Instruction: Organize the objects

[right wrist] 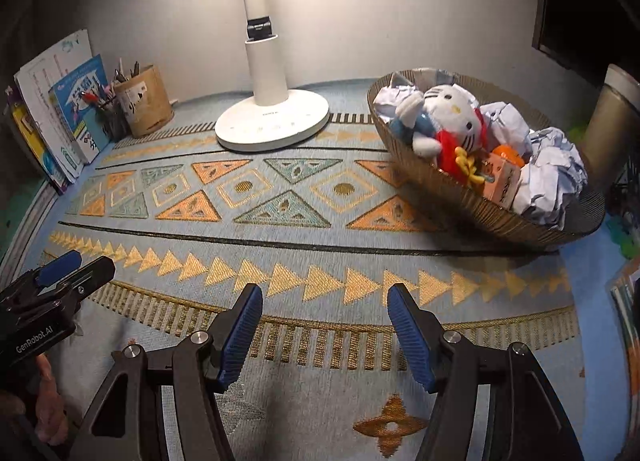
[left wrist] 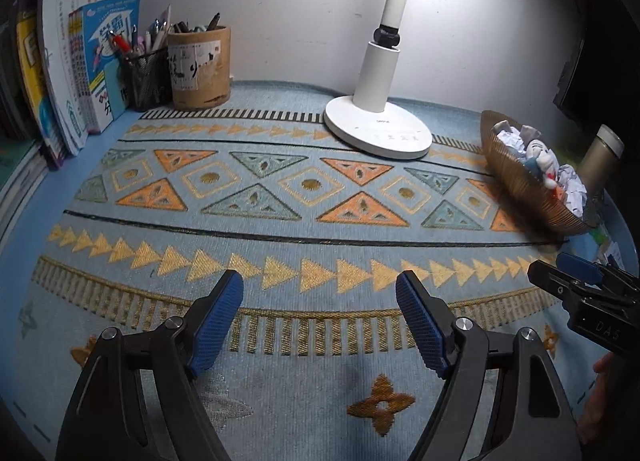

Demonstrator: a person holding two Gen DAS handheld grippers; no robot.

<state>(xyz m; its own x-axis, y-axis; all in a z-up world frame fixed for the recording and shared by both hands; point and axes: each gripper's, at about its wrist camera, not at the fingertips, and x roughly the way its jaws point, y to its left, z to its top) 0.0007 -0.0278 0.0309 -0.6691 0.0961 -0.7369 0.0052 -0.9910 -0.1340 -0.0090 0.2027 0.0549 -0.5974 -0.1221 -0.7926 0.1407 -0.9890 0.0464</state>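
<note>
I see my left gripper [left wrist: 320, 293] and right gripper [right wrist: 325, 307] both wide apart, holding nothing, above the patterned mat [right wrist: 280, 221], the wire basket [right wrist: 500, 217] at its right edge.

1. The left gripper [left wrist: 319, 293] has its blue-padded fingers [left wrist: 218, 319] spread wide apart, holding nothing.
2. The right gripper [right wrist: 325, 307] is likewise spread, with nothing between its fingers [right wrist: 410, 335].
3. Both hover side by side, pointing forward, tilted slightly downward.
</note>
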